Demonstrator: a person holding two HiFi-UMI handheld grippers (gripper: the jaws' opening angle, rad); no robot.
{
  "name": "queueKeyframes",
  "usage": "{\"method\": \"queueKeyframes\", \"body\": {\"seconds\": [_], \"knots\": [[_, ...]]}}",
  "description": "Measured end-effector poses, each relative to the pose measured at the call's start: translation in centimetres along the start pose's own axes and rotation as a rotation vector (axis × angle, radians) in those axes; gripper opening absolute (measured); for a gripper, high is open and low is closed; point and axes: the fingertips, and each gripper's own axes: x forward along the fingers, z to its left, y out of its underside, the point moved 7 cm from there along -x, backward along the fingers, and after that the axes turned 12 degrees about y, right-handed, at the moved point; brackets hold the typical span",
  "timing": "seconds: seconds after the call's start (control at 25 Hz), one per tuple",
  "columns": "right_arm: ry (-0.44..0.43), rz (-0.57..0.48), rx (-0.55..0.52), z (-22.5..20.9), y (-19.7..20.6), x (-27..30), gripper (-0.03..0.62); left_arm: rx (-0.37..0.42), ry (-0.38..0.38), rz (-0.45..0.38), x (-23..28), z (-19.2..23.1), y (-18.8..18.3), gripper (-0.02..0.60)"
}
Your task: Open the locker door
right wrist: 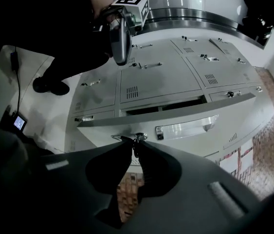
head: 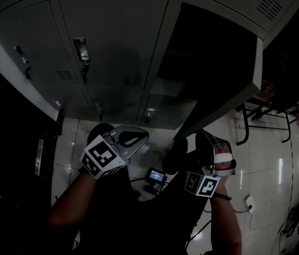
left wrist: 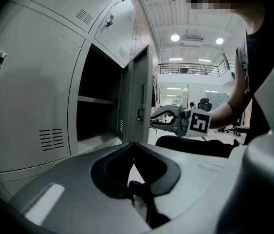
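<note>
The grey locker door [head: 229, 102] stands swung out from its dark compartment [head: 207, 47]. My right gripper [head: 201, 138] is at the door's lower free edge. In the right gripper view its jaws [right wrist: 136, 141] are shut on the small key in the door lock [right wrist: 139, 137], next to the bright handle [right wrist: 188, 128]. The left gripper view shows the same door [left wrist: 139, 96] edge-on, with the right gripper [left wrist: 157, 116] reaching to its lock. My left gripper [head: 144, 137] hangs back in front of the lower lockers, its jaws [left wrist: 141, 191] shut on nothing.
Shut lockers [head: 112, 41] with handles and vents fill the wall left of the open one. A small lit device [head: 155, 175] and a cable lie on the glossy floor by the person's feet. Chairs with black frames [head: 263, 118] stand to the right.
</note>
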Motion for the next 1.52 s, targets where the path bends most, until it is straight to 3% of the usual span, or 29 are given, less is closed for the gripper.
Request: {"method": "queueKeyframes", "body": {"seconds": [0.4,0.72,0.96,1.16,1.32,1.52], "knots": [[-0.011,0.12,-0.033,-0.8,6.8,-2.9,0.051,0.003,-0.003,0.021,0.4,0.0,0.1,0.012],[0.011,0.107,-0.033,-0.9,7.9,-3.2,0.069,0.003,-0.001,0.033,0.7,0.0,0.0,0.012],[0.008,0.095,0.392,-2.8,7.8,-5.2,0.109,0.002,0.002,0.034,0.8,0.0,0.0,0.012],[-0.031,0.015,0.964,-3.7,6.6,-6.7,0.082,0.001,0.001,0.032,0.7,0.1,0.1,0.012],[-0.195,-0.05,1.168,-3.1,4.9,-6.1,0.003,0.0,0.001,0.034,0.8,0.0,0.1,0.012],[-0.42,-0.098,1.318,-1.7,3.6,-4.4,0.002,-0.002,0.001,0.035,0.6,0.0,0.0,0.012]]}}
